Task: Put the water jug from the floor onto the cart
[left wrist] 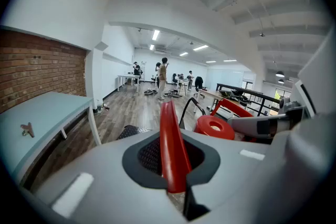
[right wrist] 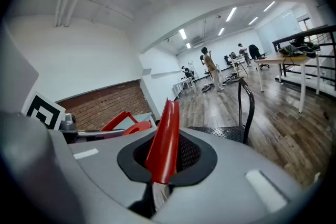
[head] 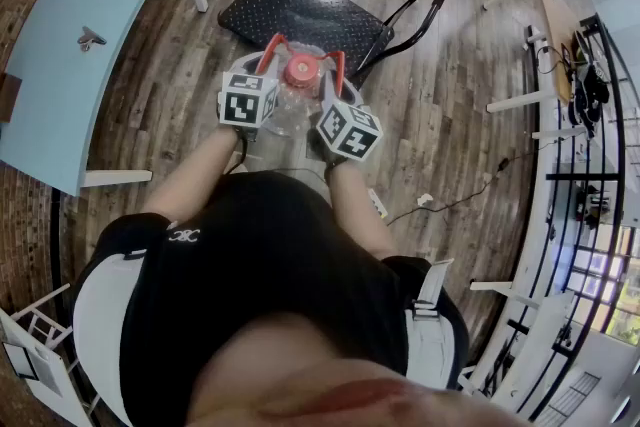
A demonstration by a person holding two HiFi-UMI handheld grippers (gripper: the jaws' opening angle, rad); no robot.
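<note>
Wooden floor (head: pixel 430 115) surrounds the water jug (head: pixel 292 110), just below the jaws, left gripper (head: pixel 262 65) and right gripper (head: pixel 335 87) each pinching its red handle (left wrist: pixel 170 139); advise keeping both level towards the cart (head: pixel 300 10) ahead.

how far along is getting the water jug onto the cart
Done: left gripper and right gripper are each shut on a red handle of the clear plastic, red-capped water jug. In hand: the jug hangs between them. Left: setting it on the black flat cart ahead.
</note>
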